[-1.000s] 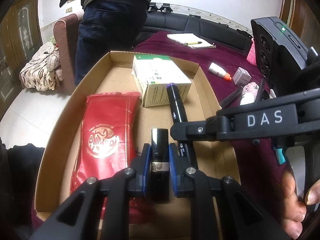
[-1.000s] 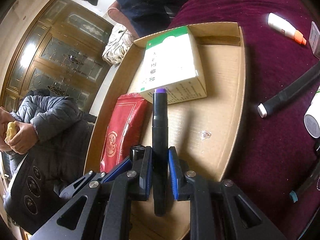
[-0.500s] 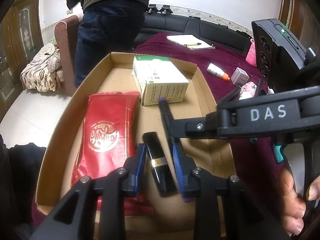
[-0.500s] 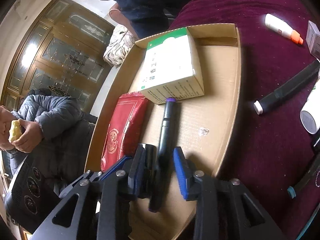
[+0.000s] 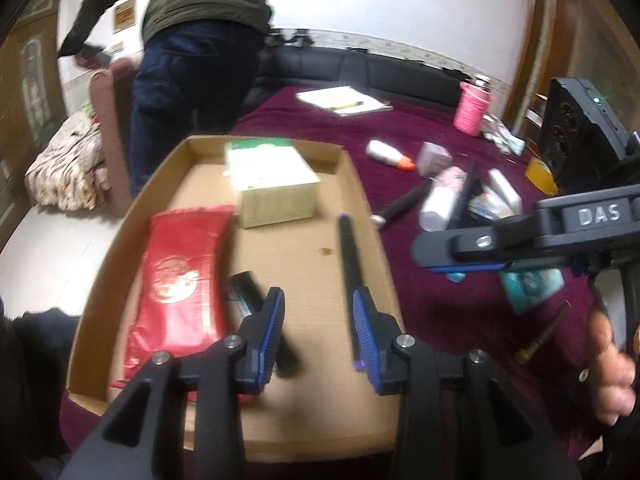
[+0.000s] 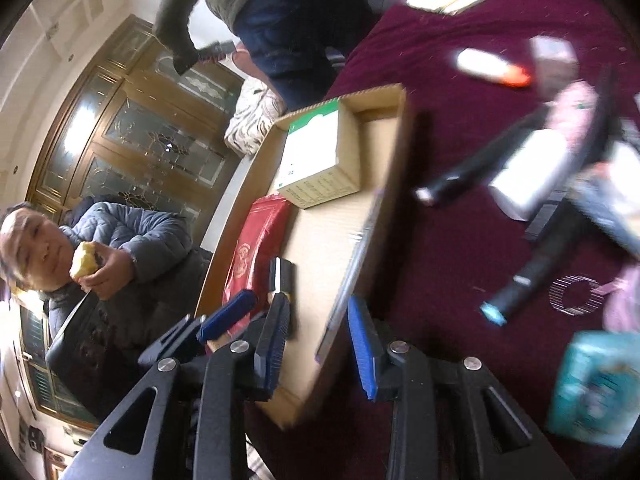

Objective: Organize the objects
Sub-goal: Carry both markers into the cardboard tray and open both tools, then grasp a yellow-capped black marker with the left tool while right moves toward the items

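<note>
Beside the brown cardboard tray (image 6: 396, 152), the cluttered items on the maroon cloth (image 6: 452, 256) smear into streaks in the right wrist view. The teal packet (image 6: 596, 388) is too blurred to read. Inside the tray, the left gripper's finger (image 5: 264, 336) covers the near end of the short black tube (image 5: 248, 296).

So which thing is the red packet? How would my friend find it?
Look in the cardboard tray on the purple cloth. The red packet lies flat along its left side, beside a short black tube. It's the only red thing, with a round gold stamp.
</note>
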`<action>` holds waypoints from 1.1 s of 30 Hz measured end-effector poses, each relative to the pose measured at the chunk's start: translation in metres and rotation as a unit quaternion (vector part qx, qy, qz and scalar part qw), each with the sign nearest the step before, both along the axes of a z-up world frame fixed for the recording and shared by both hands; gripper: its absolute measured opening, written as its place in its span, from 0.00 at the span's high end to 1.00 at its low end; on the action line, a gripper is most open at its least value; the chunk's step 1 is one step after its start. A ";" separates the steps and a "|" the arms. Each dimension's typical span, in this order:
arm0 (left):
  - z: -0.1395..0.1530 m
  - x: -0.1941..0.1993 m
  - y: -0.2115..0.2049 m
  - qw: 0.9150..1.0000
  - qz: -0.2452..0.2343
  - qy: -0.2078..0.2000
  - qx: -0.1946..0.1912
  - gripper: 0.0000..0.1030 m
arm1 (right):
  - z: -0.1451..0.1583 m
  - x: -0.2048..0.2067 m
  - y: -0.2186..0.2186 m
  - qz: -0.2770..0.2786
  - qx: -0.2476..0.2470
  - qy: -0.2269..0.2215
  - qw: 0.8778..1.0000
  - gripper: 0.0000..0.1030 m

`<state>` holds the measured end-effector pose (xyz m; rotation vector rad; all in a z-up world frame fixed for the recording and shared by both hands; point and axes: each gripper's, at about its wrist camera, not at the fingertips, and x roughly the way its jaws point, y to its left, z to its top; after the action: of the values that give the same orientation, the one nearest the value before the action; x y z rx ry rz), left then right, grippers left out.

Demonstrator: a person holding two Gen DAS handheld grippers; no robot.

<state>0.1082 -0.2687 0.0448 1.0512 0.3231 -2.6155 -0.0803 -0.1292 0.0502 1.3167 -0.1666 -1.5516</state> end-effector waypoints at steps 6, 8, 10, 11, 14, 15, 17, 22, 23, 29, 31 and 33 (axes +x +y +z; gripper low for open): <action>0.002 -0.015 0.052 0.995 -0.097 -0.001 -0.021 0.61 | 0.007 -0.020 0.098 -0.059 0.007 0.030 0.998 0.51; 0.000 -0.021 0.076 0.990 -0.141 -0.004 -0.024 0.59 | 0.001 -0.031 0.136 -0.090 0.019 0.034 0.995 0.51; -0.003 -0.027 0.100 0.983 -0.182 -0.008 -0.029 0.54 | -0.007 -0.040 0.165 -0.115 0.027 0.030 0.993 0.51; -0.005 -0.031 0.113 0.978 -0.204 -0.011 -0.032 0.52 | -0.012 -0.044 0.176 -0.122 0.028 0.023 0.992 0.51; -0.011 -0.040 0.152 0.964 -0.258 -0.024 -0.055 0.47 | -0.024 -0.052 0.200 -0.149 0.042 0.018 0.988 0.49; -0.013 -0.042 0.162 0.961 -0.267 -0.028 -0.065 0.47 | -0.025 -0.054 0.208 -0.153 0.027 0.009 0.988 0.49; -0.018 -0.047 0.181 0.953 -0.289 -0.040 -0.084 0.44 | -0.025 -0.057 0.217 -0.159 0.006 0.007 0.987 0.49; -0.031 -0.067 0.204 0.947 -0.281 -0.065 -0.142 0.44 | -0.033 -0.064 0.221 -0.167 -0.015 -0.003 0.986 0.46; -0.031 -0.069 0.204 0.946 -0.283 -0.067 -0.143 0.43 | -0.035 -0.065 0.223 -0.165 -0.020 -0.005 0.986 0.46; -0.041 -0.084 0.232 0.935 -0.311 -0.082 -0.149 0.43 | -0.045 -0.074 0.237 -0.165 -0.031 -0.020 0.986 0.45; -0.044 -0.088 0.241 0.932 -0.317 -0.085 -0.154 0.43 | -0.049 -0.076 0.240 -0.163 -0.031 -0.027 0.986 0.44; -0.049 -0.091 0.247 0.931 -0.316 -0.091 -0.158 0.45 | -0.050 -0.077 0.241 -0.161 -0.035 -0.033 0.986 0.43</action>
<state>0.0171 -0.0222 -0.0043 1.4422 -0.5592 -2.9145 -0.1569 0.1118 -0.0001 1.3337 -0.4931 -1.7538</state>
